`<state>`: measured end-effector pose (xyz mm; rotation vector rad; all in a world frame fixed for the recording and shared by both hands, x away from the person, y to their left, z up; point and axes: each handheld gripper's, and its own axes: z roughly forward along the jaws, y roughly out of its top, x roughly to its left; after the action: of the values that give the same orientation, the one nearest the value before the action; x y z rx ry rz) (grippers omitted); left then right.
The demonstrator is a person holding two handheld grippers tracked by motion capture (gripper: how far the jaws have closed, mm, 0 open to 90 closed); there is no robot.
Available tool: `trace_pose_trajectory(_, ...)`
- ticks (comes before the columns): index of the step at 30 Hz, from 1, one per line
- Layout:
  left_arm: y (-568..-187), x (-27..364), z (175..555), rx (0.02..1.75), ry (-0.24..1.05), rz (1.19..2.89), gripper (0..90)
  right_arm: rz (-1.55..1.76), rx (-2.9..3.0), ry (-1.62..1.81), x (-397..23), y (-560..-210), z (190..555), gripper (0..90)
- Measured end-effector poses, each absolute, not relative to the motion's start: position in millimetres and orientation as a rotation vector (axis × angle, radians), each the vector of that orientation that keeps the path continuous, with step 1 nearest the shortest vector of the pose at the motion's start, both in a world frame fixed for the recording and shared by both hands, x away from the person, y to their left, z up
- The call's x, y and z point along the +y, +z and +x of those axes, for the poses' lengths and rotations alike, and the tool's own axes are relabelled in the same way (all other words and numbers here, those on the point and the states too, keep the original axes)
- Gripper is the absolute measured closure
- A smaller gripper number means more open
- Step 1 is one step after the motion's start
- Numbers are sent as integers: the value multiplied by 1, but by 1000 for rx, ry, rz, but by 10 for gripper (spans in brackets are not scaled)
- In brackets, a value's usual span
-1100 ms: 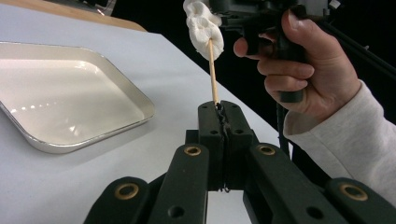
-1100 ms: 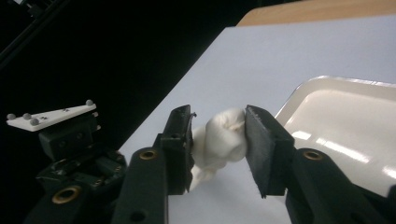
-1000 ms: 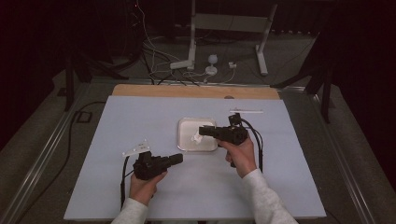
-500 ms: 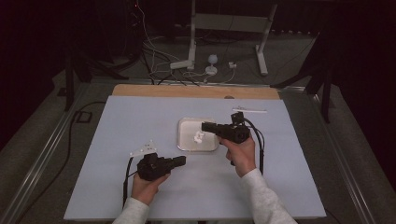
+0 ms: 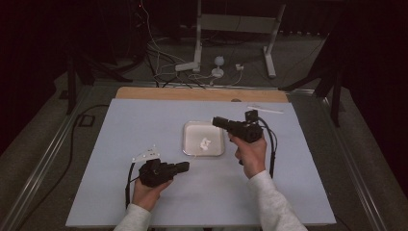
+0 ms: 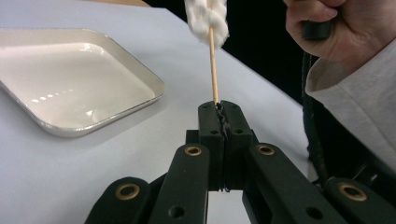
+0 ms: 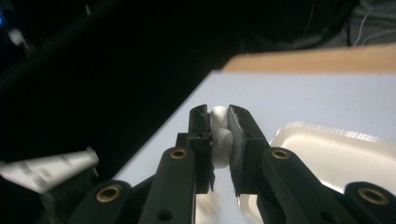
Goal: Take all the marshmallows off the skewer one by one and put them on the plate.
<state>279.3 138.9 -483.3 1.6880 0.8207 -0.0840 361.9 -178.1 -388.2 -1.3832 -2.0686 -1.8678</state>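
The left gripper [image 6: 219, 108] is pinching a thin wooden skewer [image 6: 214, 65] between fingers [image 6: 236, 122] that are pressed fully together, with the stick rising straight out of their tips and carrying a soft white piece, likely a marshmallow [image 6: 207, 19], on its far end. In the right gripper view, the right gripper [image 7: 219, 122] is squeezing another soft white lump [image 7: 220, 140], its fingers [image 7: 243, 135] nearly closed with the lump bulging in the narrow gap between them. In the high view this gripper is hanging over the right edge of the metal tray [image 5: 190, 144], which is sitting mid-desk [image 5: 120, 125] with more white pieces [image 5: 205, 143] lying in it.

The step looks like threading the held lump onto the stick. Doing it well probably means keeping the skewer steady and upright, lining its free end with the centre of the lump, and pushing gently so the squashy piece is not tearing or slipping out sideways. Right now the two grippers are well apart, so the hands need bringing together first.
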Motion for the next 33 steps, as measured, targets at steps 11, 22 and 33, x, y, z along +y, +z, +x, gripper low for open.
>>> trace_pose_trajectory(11,-482,153,281,860,-89,1590,900,-1409,-2164,-1764,-180,-404,372,789)
trace_pose_trajectory(22,-482,155,282,877,-87,1574,900,-1494,-2337,-1566,-165,-439,385,779)
trace_pose_trajectory(33,-483,157,284,895,-82,1572,900,-1544,-2401,-1421,-156,-465,396,771)
